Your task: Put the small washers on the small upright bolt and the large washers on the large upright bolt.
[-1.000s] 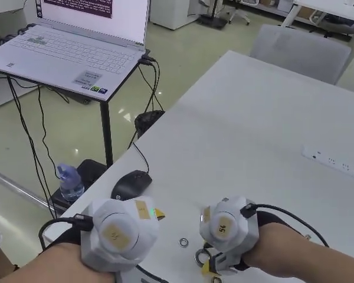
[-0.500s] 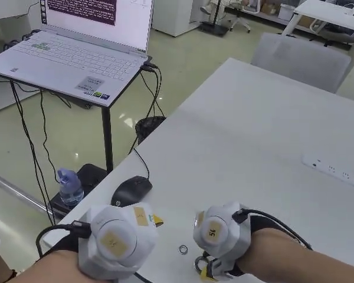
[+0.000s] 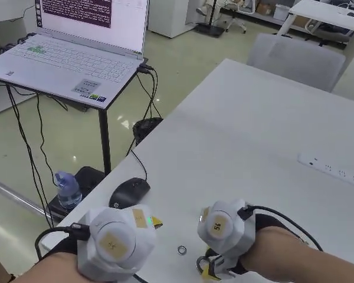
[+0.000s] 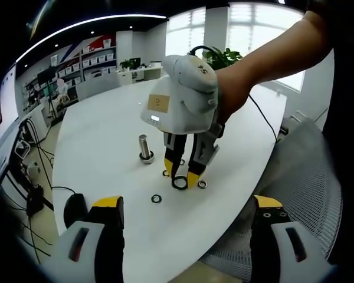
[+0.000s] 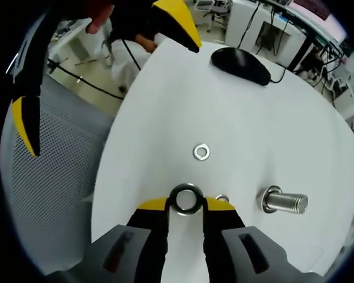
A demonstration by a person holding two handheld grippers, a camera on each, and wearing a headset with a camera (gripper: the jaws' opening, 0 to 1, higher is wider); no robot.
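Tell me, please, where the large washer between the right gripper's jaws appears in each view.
Head view: the large washer is at bottom centre, under the right gripper.
Left gripper view: large washer at centre, between the other gripper's yellow tips.
Right gripper view: large washer at lower centre, between the jaws.
Shared landmark: the loose small washer nearby.

The left tongs [image 4: 187, 202] have grey jaws, each with a reddish slot, turning black and then yellow at the tips. Their shell [image 3: 115, 243] is rounded and white, with a round tan sticker [image 3: 114, 243] on top and a black cable [image 3: 56, 231] leaving the rear. The right tongs [image 5: 186, 200] match them: a white shell, yellow-tipped jaws, a tan sticker bearing a two-digit number and a black cable looping behind. A dark band [image 3: 265, 220] sits behind the right shell.
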